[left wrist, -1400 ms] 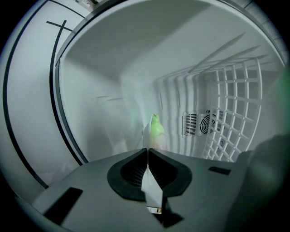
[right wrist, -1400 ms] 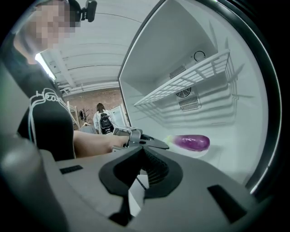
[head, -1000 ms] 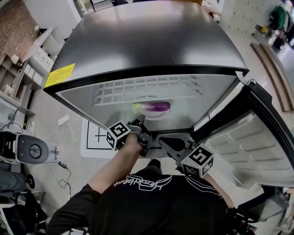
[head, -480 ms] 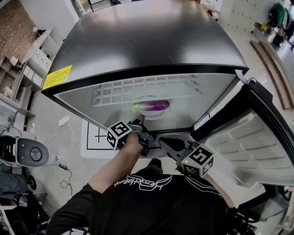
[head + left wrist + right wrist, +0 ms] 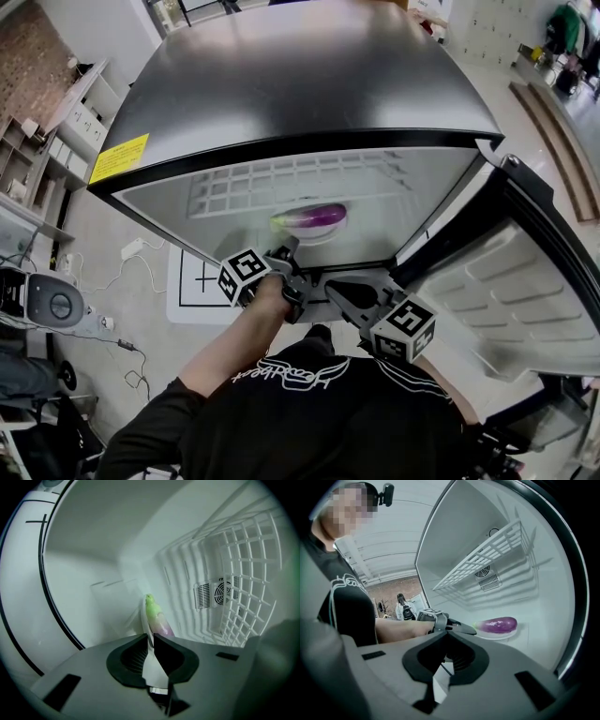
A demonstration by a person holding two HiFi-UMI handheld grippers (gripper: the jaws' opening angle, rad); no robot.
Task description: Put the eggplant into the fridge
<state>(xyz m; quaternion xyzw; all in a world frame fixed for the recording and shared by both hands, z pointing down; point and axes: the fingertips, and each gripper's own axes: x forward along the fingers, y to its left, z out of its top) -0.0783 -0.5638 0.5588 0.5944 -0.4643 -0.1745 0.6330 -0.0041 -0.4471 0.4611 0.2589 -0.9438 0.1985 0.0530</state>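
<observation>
1. Change noted: very little. Across the last second of the head view, the eggplant [image 5: 317, 217] lies in the same spot on its white plate [image 5: 494, 635]. Neither pair of tongs has shifted to any visible degree.

2. Location of the task item: the eggplant is inside the fridge [image 5: 309, 84], lying lengthwise on the plate below the wire shelf [image 5: 281, 183]. Its green stem end points toward the left wall. The door [image 5: 534, 291] stands open at the right.

3. Left tongs [image 5: 152, 637]: narrow, pinching the near rim of the plate, which runs edge-on between the pads. This grip has not been let go.

4. Right tongs [image 5: 446, 633]: drawn together with nothing between them, held just outside the fridge opening, beside the left tongs.

5. Assessment: the placement itself appears done, since the plate seems to rest on the compartment floor with the eggplant settled on it. The pause suggests the carrying step is over.

6. Outstanding, in my judgement: open the left tongs off the rim, withdraw without dragging the plate forward, then shut the door.
</observation>
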